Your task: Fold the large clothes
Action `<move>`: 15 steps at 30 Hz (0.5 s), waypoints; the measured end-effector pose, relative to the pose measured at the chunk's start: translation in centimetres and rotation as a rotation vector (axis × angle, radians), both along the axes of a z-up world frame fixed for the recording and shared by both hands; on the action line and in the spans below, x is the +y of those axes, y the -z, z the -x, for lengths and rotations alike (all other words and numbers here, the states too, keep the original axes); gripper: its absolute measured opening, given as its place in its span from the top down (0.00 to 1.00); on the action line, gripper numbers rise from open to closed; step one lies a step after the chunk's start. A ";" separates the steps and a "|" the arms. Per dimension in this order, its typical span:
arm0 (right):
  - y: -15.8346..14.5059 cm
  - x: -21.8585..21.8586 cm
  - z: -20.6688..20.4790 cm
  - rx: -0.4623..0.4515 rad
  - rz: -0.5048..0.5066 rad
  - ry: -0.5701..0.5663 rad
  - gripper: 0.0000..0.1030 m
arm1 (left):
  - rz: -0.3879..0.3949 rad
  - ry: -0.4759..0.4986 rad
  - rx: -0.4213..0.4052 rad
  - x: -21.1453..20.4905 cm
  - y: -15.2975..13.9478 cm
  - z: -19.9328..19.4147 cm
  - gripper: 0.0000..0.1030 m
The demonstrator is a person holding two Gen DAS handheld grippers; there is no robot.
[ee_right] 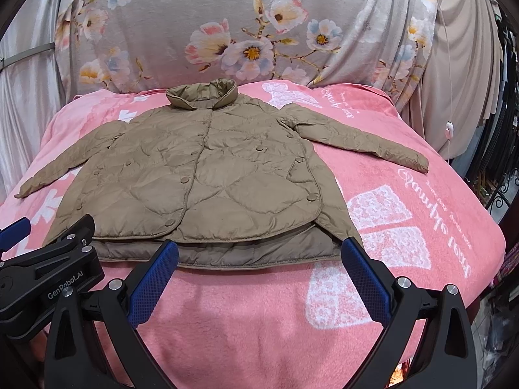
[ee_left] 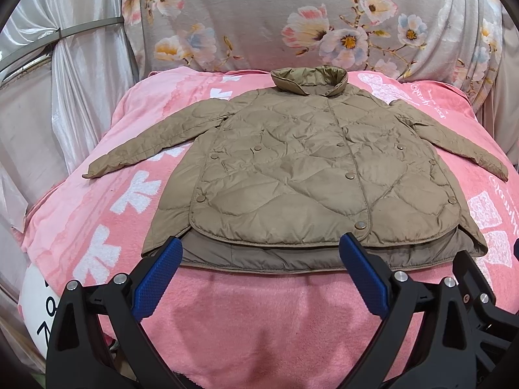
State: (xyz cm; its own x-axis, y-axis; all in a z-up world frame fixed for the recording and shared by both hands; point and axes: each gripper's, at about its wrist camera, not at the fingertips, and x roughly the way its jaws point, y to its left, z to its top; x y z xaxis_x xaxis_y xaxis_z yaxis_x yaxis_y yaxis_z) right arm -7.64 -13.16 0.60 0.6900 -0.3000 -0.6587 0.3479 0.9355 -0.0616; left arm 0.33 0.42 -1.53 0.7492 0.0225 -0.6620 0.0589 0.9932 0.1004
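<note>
Presently, my left tongs [ee_left: 259, 243] and right tongs [ee_right: 261, 248] both stand spread, empty, just short of the jacket's [ee_left: 292, 175] hem. The jacket lies flat, buttoned, sleeves outstretched, on the pink blanket [ee_left: 253, 317].

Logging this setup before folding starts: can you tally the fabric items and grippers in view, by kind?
Tan quilted jacket: 1, spread flat, front up, sleeves out
Pink blanket under it: 1
Floral sheet draped behind: 1
Grippers: 2, left gripper and right gripper, both open at the jacket's hem, holding nothing
Total: 5
</note>
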 end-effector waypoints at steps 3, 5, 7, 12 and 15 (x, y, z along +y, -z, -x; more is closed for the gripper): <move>0.0 0.0 0.0 -0.001 -0.002 0.000 0.05 | 0.000 0.001 -0.001 -0.1 0.0 0.1 0.08; 0.0 0.0 0.0 0.000 -0.001 0.001 0.05 | 0.000 0.001 0.000 -0.1 0.0 0.0 0.08; 0.0 0.0 0.0 0.001 0.001 0.001 0.05 | 0.000 0.001 0.000 -0.1 0.0 0.0 0.08; 0.0 0.0 0.0 0.001 0.000 0.001 0.05 | -0.001 0.001 0.000 -0.1 0.0 0.1 0.08; 0.1 0.0 0.0 0.002 0.001 0.001 0.05 | 0.000 0.000 0.001 0.0 0.0 0.0 0.08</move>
